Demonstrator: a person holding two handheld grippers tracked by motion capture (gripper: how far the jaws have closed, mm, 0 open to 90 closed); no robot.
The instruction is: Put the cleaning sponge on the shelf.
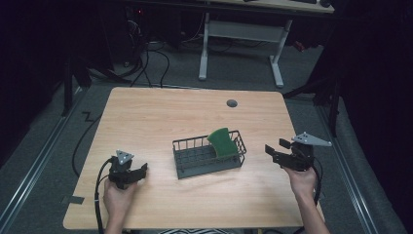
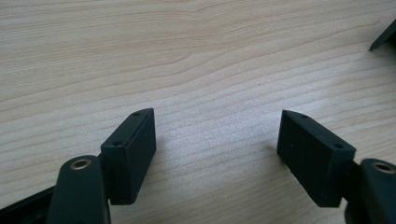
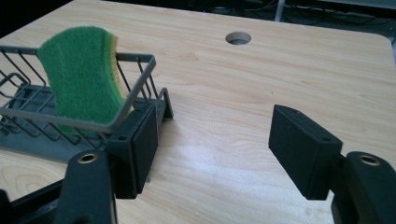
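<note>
Sponge (image 3: pixel 81 81) leans upright in the basket (image 1: pixel 195 168); right gripper (image 1: pixel 277 150), jaws wide and empty, should approach level, straddling its top edge.

Wooden table (image 1: pixel 160 117) carries a wire basket (image 1: pixel 195 158).

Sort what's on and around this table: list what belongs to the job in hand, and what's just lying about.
Job in hand: green sponge, standing in the wire basket; right claw, open beside it.

Lying about: left claw, open over bare table; white desk frame; floor cables.
</note>
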